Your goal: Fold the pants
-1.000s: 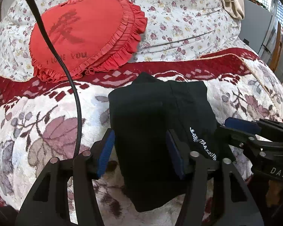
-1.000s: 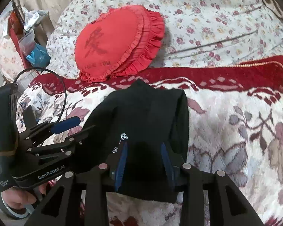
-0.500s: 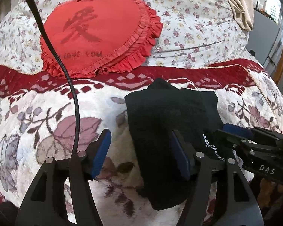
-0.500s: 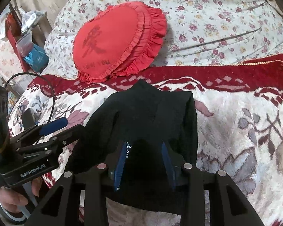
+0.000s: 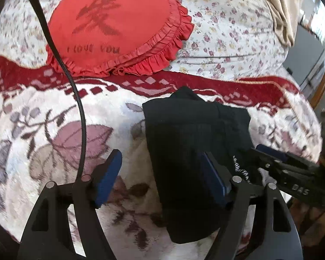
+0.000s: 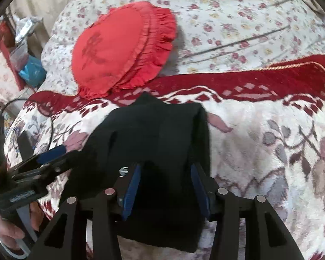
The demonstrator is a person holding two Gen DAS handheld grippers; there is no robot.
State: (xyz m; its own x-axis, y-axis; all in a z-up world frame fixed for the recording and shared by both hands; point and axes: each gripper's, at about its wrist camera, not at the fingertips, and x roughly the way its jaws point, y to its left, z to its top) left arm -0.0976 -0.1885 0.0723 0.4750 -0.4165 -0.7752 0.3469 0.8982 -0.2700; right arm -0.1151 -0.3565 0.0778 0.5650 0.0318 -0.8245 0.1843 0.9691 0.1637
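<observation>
My left gripper (image 5: pixel 162 177) sits at the bottom of the left wrist view with its jaws wide and opening. Its right pad lies over the black fabric; its left pad stands over bare blanket, pressing on nothing. My right gripper (image 6: pixel 165 186) sits at the bottom centre of the right wrist view, jaws at a moderate gap and opening. The near edge of the cloth lies between the blue pads (image 6: pixel 132 186), which do not clamp it.

The folded pants (image 5: pixel 190 143) lie as a compact black rectangle in the lower centre of both views, flat on the floral blanket (image 5: pixel 43 134). White lettering shows on the fabric near the right gripper's tip at the lower right of the left wrist view.

A dark red patterned band (image 6: pixel 260 82) of the blanket runs across mid-frame just beyond the pants. Above it, at upper left, a red heart-shaped ruffled cushion (image 5: pixel 119 28) rests on a small-flowered quilt (image 6: pixel 238 15). A black cable (image 5: pixel 75 91) curves down the left side.
</observation>
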